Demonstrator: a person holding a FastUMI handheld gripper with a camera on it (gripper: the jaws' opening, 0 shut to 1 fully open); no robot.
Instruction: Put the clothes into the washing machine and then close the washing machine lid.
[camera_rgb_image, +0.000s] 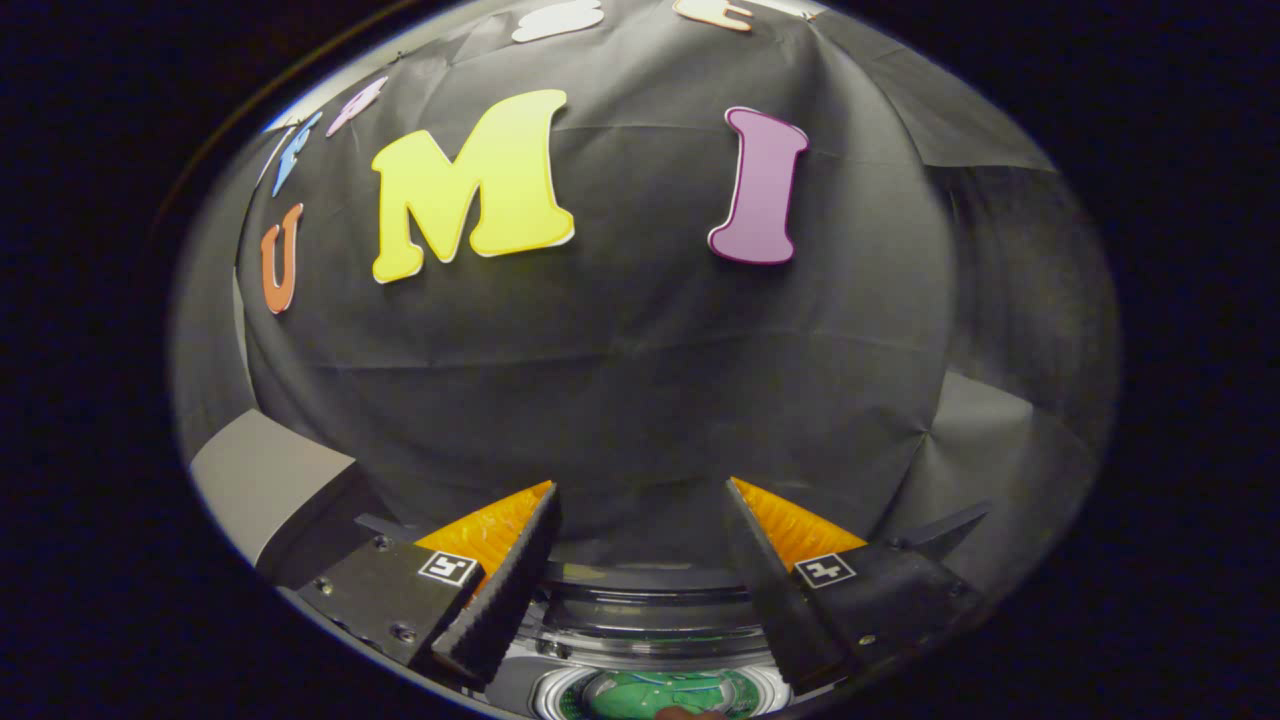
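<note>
Gripper (640, 500): fingers spread apart, nothing held | Washer: round white-rimmed washing machine opening (668, 692) seen just below and between the fingers, green garment (640, 697) judged loaded | Lid: raised transparent lid (650, 610) judged unclosed | Remaining: lid closure.

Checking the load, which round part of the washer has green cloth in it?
The white-rimmed drum, low between the fingers of the open tongs; green cloth lies inside. The clear round lid beyond it holds none.
</note>
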